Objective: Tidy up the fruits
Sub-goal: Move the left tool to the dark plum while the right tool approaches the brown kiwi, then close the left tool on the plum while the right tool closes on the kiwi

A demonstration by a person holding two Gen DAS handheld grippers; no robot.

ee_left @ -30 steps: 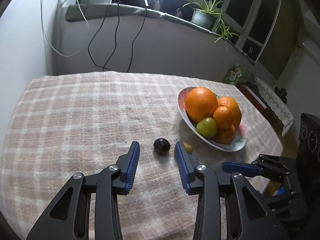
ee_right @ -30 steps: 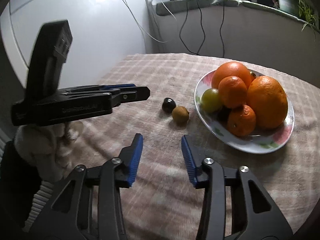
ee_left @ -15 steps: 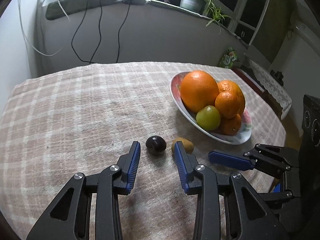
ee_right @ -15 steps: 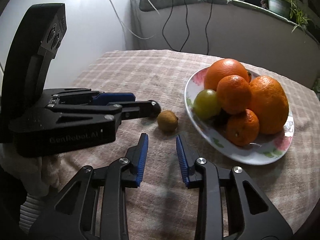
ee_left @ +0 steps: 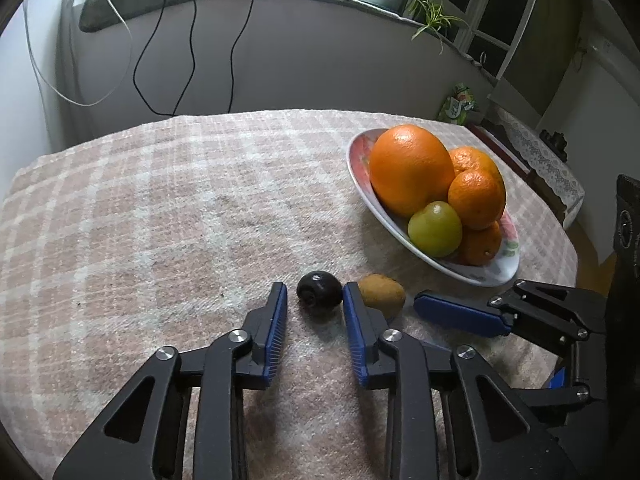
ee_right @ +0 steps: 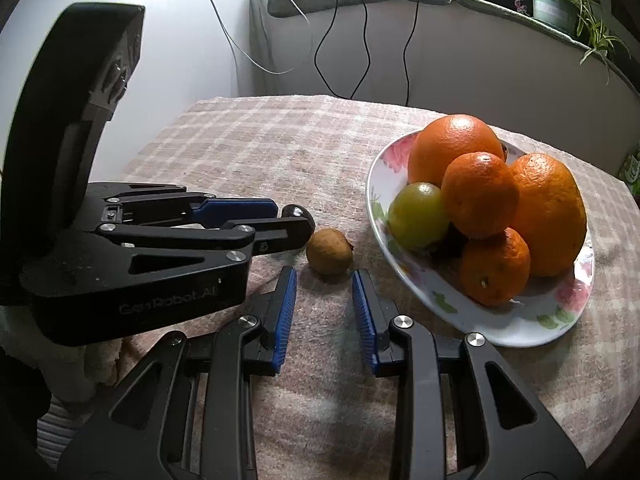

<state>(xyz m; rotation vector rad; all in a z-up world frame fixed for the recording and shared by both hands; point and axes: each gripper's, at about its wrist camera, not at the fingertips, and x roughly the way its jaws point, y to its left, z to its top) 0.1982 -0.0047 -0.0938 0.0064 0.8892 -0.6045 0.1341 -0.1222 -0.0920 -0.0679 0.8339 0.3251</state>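
On the checked tabletop (ee_left: 160,208), both grippers' fingers stand apart, the left gripper (ee_left: 315,298) flanking the dark fruit (ee_left: 319,289), the right gripper (ee_right: 324,280) facing the kiwi (ee_right: 329,250), ready to grasp.

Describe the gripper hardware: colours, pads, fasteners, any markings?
Both the left gripper and right gripper have matte black angular plastic linkages with triangular cutouts, silver round pivot screws, and jaws lined with blue ribbed pads. The left gripper's body bears embossed "GenRobot.AI" lettering in the right wrist view. No cables or sleeves visible.
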